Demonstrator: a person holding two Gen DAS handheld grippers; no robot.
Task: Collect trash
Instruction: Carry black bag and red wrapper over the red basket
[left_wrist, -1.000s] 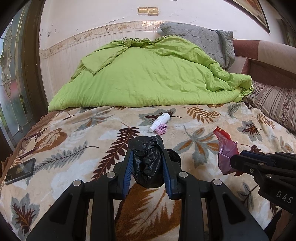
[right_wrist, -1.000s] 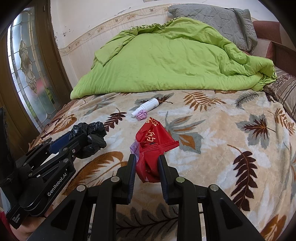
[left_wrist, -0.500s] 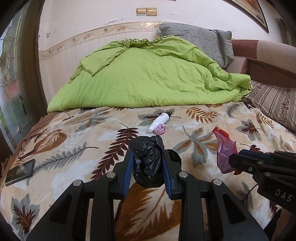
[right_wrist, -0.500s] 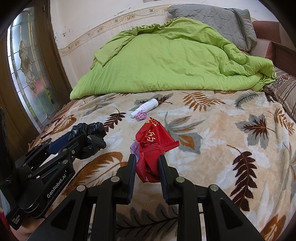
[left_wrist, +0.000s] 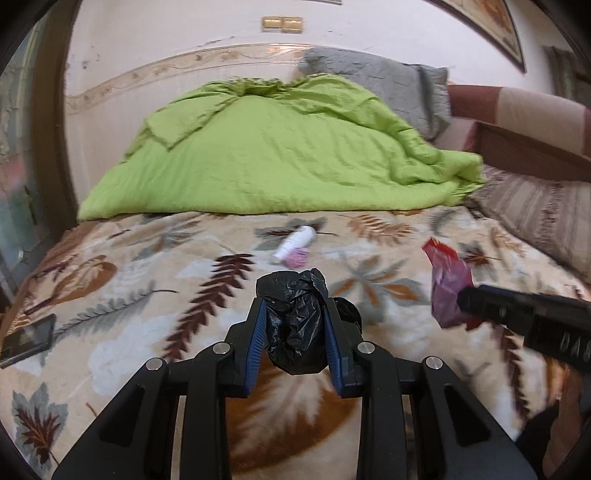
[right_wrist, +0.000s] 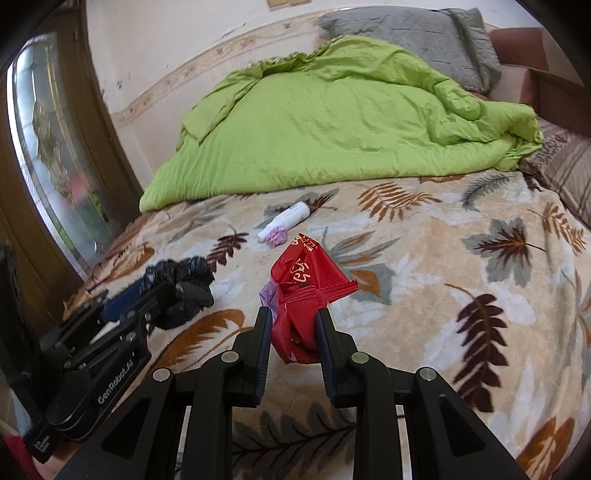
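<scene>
On the leaf-print blanket (left_wrist: 110, 332), left to right:
Left gripper (left_wrist: 293, 325): clenched on the crumpled black bag (left_wrist: 295, 325), which bulges out past the fingertips toward 12 o'clock.
White bottle (left_wrist: 295, 243): lies loose ahead of the left fingers at about 12 o'clock, long axis running 7 to 1 o'clock, cap end nearer.
Pink wad (left_wrist: 295, 257): touches the bottle's near end.
Right gripper (right_wrist: 291, 332): clamped on the red wrapper (right_wrist: 306, 291), held upright.
Deciding relation: from the right fingers the bottle (right_wrist: 286, 219) and wad (right_wrist: 277, 235) sit near 12 o'clock, slightly left; neither gripper looks clearly closer, and both are occupied.
</scene>
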